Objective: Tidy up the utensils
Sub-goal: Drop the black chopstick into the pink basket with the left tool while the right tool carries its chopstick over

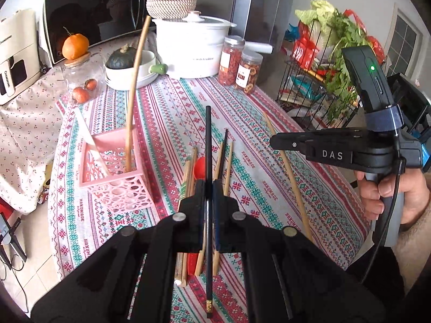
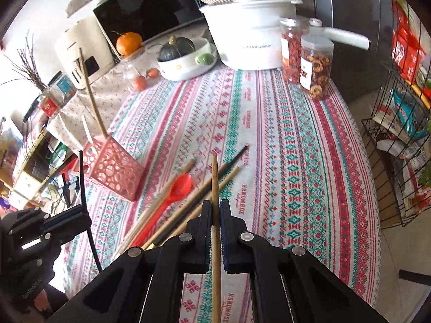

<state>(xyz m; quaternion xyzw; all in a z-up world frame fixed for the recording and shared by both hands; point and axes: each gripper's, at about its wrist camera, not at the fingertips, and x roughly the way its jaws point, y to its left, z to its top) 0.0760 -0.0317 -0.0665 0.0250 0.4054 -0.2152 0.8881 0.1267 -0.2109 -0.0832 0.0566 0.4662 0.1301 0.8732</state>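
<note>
My left gripper is shut on a black chopstick and holds it above a pile of chopsticks and a red spoon on the tablecloth. A pink perforated basket stands to the left with a long bamboo chopstick and a white utensil in it. My right gripper is shut on a bamboo chopstick, above the pile and red spoon. The basket is at its left. The right gripper also shows in the left wrist view.
At the back stand a white pot, two snack jars, a bowl with a squash, oranges and a microwave. A wire rack with greens stands off the table's right edge. One bamboo chopstick lies alone at right.
</note>
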